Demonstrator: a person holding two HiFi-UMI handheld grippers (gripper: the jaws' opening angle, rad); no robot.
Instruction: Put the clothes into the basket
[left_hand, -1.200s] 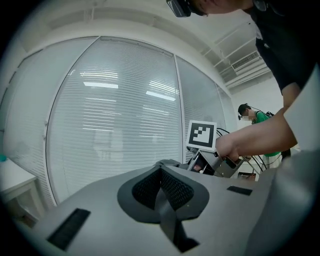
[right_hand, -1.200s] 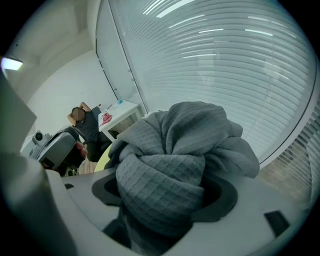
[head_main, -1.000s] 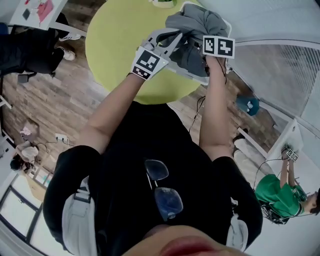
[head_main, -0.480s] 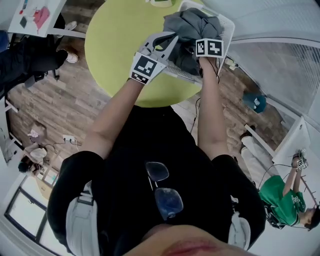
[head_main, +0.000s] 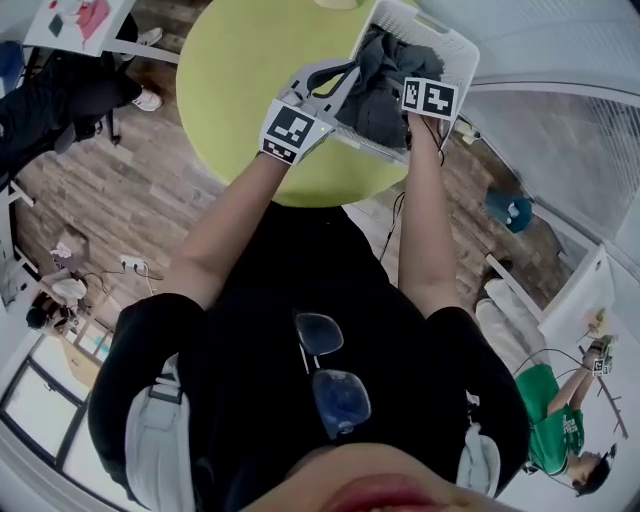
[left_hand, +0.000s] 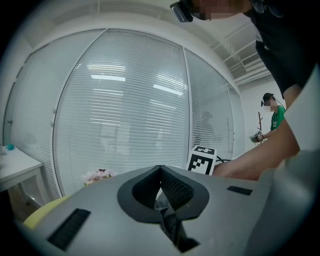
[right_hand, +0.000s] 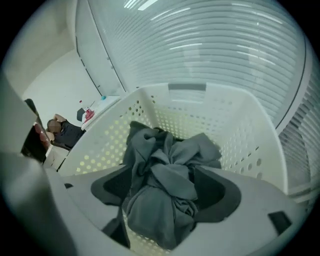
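1. Change: the crumpled dark-grey cloth bundle (head_main: 372, 90) stood above the rim a second ago. It now sits down inside the white perforated plastic basket (head_main: 445, 40), with the rim showing round it.
2. Right claw (right_hand: 167, 192): jaws wide but pinching the bundle, which bulges out between the pads. Basket walls stand ahead of it and to both sides.
3. Left claw (head_main: 338, 78): pressed together on a fold of the same cloth, by the basket's near rim.
4. Meaning: placement looks nearly done; what's left is for both claws to let go.
5. Count: one bundle (can't tell if it's more than one garment), one basket, two claws, one round yellow-green table (head_main: 240, 70) under the basket.
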